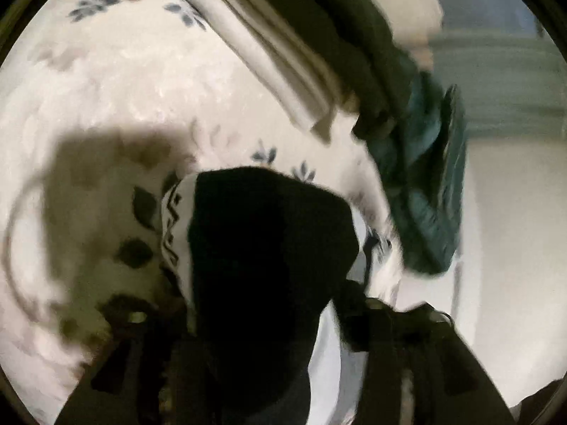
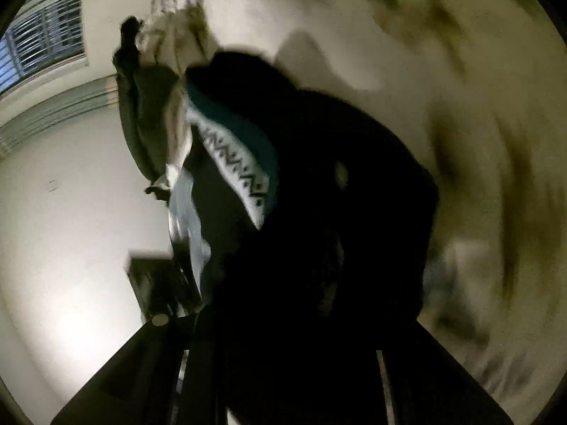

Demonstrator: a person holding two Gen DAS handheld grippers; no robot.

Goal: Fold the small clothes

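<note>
In the left wrist view, a black garment (image 1: 262, 248) with a white zigzag-patterned band (image 1: 173, 223) is seen bunched right between the left gripper (image 1: 248, 318) fingers, apparently clamped, its long axis running straight ahead from the tongs. Open floral bedspread (image 1: 124, 88) is left free off to the left; ahead and to the right a stack of folded clothes (image 1: 301, 53) and a teal piece (image 1: 425, 194) sit by the bed's edge.

In the right wrist view the same dark garment (image 2: 319, 212) is draped over the right gripper (image 2: 283, 336), band (image 2: 237, 170) slanting ahead-left. The grip can't be made out, too dark and blurry. A window (image 2: 46, 42) shows only here.
</note>
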